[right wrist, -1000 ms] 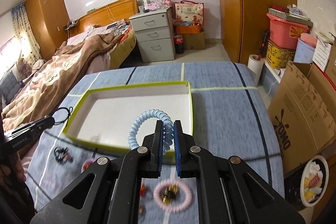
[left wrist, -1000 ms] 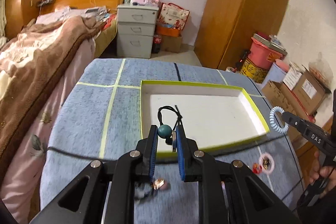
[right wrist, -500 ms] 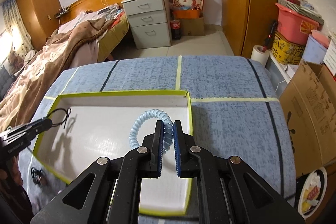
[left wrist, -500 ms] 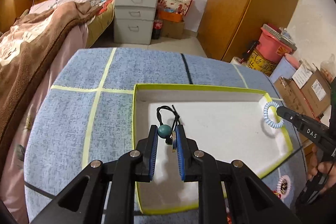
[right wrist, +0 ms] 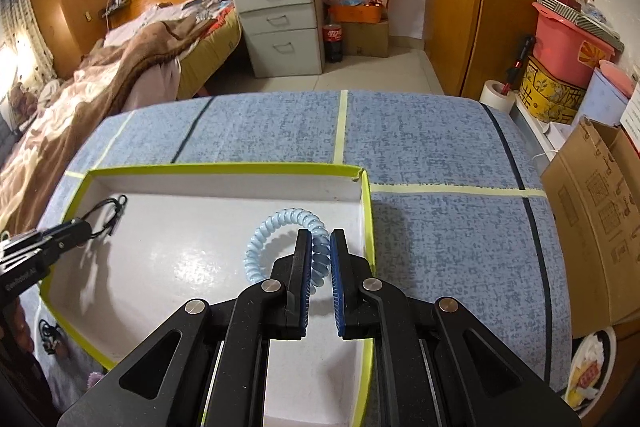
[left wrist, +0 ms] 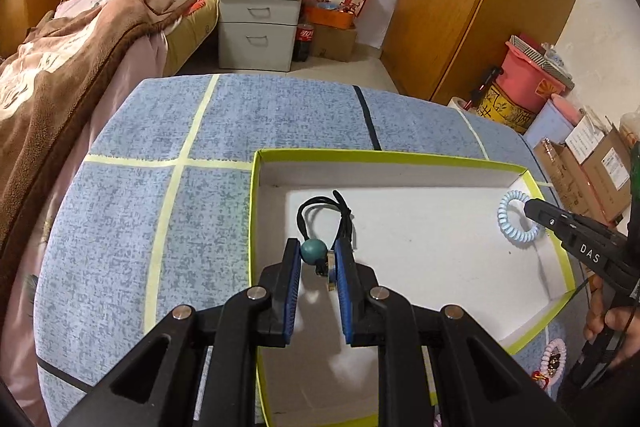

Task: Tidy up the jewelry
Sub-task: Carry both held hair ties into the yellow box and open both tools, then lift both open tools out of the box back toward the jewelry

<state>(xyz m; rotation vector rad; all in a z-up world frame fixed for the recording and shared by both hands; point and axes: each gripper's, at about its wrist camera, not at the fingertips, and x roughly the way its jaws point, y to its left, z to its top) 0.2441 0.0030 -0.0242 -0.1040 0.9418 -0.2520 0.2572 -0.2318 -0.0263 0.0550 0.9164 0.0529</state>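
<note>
Two grips, both loaded over the white tray [left wrist: 400, 163]: left gripper [left wrist: 318, 259] clamps the black beaded cord [left wrist: 320, 211]; right gripper [right wrist: 318, 259] pinches the blue coil band [right wrist: 280, 223], tray floor directly beneath each.

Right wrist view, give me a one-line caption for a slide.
Right gripper pinches a pale blue spiral hair tie over the green-rimmed white tray.

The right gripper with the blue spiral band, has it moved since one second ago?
Yes. The right gripper with the blue spiral band moved forward, from the tray's near rim to above the tray.
</note>
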